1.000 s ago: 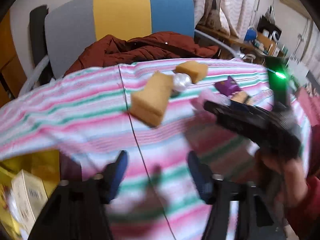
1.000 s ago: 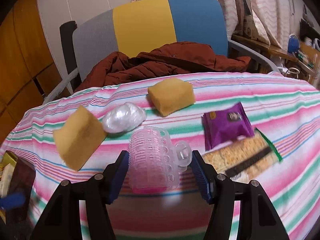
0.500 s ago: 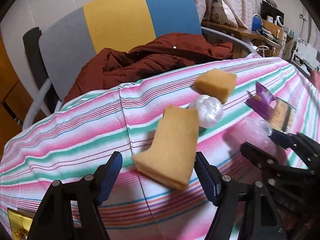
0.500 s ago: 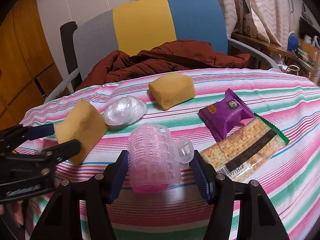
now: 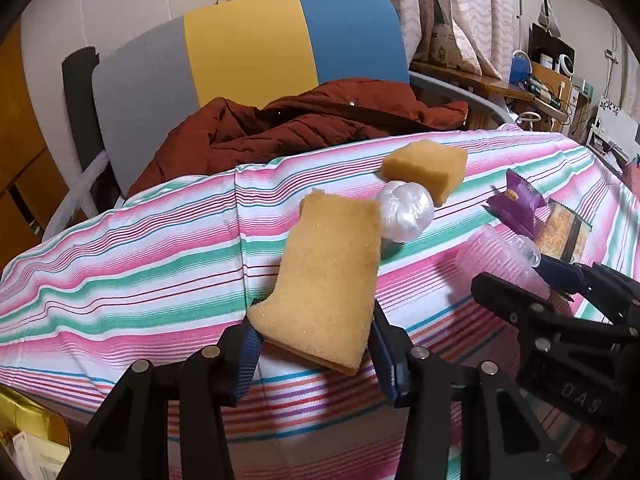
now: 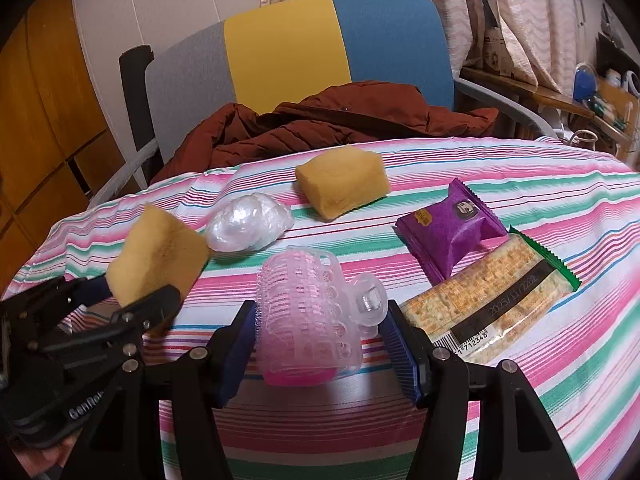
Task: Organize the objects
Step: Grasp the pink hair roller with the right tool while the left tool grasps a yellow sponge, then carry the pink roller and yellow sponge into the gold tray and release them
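Striped-cloth surface [image 5: 120,264], left half bare to its near edge; chair with jacket [image 5: 304,124] behind. Left gripper [image 5: 312,344] closing around near sponge [image 5: 328,280]. Right gripper [image 6: 320,332] clamped on pink hair roller [image 6: 308,312]. Second sponge [image 6: 342,186], plastic wad [image 6: 248,222], purple packet [image 6: 452,232], cracker pack [image 6: 496,300] beyond.

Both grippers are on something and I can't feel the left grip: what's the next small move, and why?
Probably finish closing the left gripper, then lift. Its jaws are closing around the near sponge, which already sits between the pads; the right gripper holds the pink hair clip.
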Motion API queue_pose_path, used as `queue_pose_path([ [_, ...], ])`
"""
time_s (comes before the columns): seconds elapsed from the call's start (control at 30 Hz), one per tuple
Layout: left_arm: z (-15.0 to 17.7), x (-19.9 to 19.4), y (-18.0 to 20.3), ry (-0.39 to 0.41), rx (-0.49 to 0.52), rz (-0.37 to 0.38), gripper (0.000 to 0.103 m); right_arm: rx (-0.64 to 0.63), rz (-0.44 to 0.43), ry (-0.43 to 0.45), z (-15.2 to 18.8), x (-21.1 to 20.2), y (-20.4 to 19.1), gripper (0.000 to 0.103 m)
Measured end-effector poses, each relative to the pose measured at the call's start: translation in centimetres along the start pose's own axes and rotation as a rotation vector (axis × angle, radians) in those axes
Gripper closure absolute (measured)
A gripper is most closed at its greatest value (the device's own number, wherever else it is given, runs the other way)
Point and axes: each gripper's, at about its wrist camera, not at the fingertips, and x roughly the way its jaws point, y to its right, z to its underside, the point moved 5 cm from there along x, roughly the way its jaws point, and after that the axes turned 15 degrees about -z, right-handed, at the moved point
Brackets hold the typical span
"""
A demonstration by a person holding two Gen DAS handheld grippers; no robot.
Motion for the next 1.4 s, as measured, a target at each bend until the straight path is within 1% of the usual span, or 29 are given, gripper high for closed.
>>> queue_pose_path([
  [0.13, 0.4, -0.5, -0.2, 0.018, -0.013, -0.003, 0.056, 0.000, 0.003, 0.003, 0.0, -0.1, 0.0, 0.041],
  [0.3, 1.2, -1.5, 0.0, 0.045, -0.005, -0.025, 0.056, -0.020, 0.030, 0.011, 0.0, -0.3, -0.2, 0.042],
  [0.6, 3.1, -3.4, -0.3, 0.056, -0.024, -0.013, 0.057, -0.045, 0.051, 0.058, -0.2, -1.4, -0.7, 0.042],
  [0.73, 3.9, -4.3, 0.0, 0.067, -0.012, -0.014, 0.057, -0.074, 0.066, 0.075, -0.2, -2.0, -1.4, 0.042],
  [1.0, 5.6, -5.9, -1.0, 0.066, -0.072, 0.006, 0.057, -0.125, 0.062, 0.088, 0.6, -3.0, -3.1, 0.042],
  [1.23, 7.1, -7.8, -0.8, 0.102, -0.055, 0.018, 0.057, -0.169, 0.074, 0.100, 1.4, -3.8, -4.7, 0.042],
  [1.4, 8.4, -9.0, -1.3, 0.104, -0.080, 0.035, 0.057, -0.194, 0.066, 0.103, 2.4, -4.5, -5.8, 0.042],
])
